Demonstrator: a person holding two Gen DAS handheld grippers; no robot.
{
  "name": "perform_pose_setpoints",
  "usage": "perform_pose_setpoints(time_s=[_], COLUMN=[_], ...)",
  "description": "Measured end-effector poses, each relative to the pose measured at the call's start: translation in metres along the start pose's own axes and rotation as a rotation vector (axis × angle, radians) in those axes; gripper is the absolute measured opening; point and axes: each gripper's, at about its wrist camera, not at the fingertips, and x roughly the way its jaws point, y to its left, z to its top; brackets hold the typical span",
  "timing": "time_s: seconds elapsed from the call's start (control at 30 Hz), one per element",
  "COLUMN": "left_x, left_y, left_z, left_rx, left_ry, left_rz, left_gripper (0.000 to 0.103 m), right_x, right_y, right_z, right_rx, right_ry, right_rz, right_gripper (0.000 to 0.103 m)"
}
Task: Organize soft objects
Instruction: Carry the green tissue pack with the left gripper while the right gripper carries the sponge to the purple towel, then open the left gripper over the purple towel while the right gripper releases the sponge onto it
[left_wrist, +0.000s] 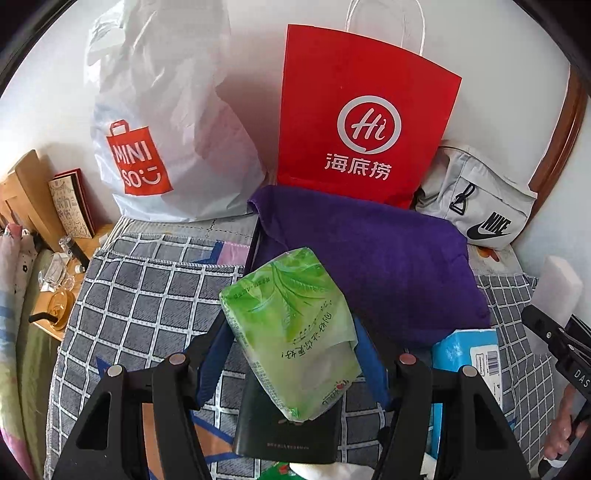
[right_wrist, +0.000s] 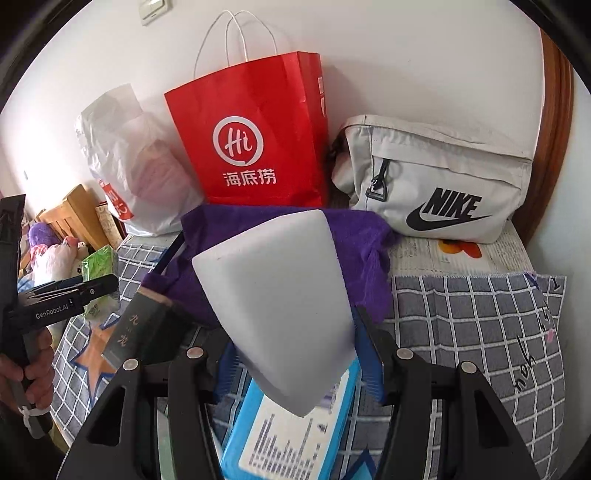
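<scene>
My left claw (left_wrist: 291, 354) clamps a green tissue pack (left_wrist: 291, 328); my right claw (right_wrist: 295, 354) clamps a white sponge (right_wrist: 277, 295). Ahead, a purple towel (left_wrist: 369, 258) lies before the red paper bag (left_wrist: 362, 114).

Checked cloth (left_wrist: 140, 295) covers surface; on it purple towel (left_wrist: 369, 258), red bag (left_wrist: 365, 118), white bag (left_wrist: 162, 122), Nike pouch (right_wrist: 436, 184).

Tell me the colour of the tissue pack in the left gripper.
Green tissue pack, leaf-printed; clearest in the left wrist view.

Against wall, left to right: plastic bag (left_wrist: 147, 147), paper bag (left_wrist: 362, 122), waist pouch (left_wrist: 476, 199). Before paper bag, towel (left_wrist: 388, 258) on checked cloth (left_wrist: 147, 295).
</scene>
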Motion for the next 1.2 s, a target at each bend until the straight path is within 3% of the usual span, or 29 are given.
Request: perform_pose_setpoints(time_s=[0.73,1.2], left_x=[0.079,0.139], left_y=[-0.012,-0.017], left_z=[0.061,0.081], left_rx=[0.022,-0.035], left_ry=[0.07,0.169], left_rz=[0.001,-0.061], left_gripper=[0.062,0.062], right_x=[0.094,0.148], right_y=[-0.019,-0.035], right_z=[0.045,0.042], right_rx=[-0.037,-0.037], right_ry=[0.085,0.201], right_rz=[-0.05,-0.046], right_gripper=[0.056,0.056])
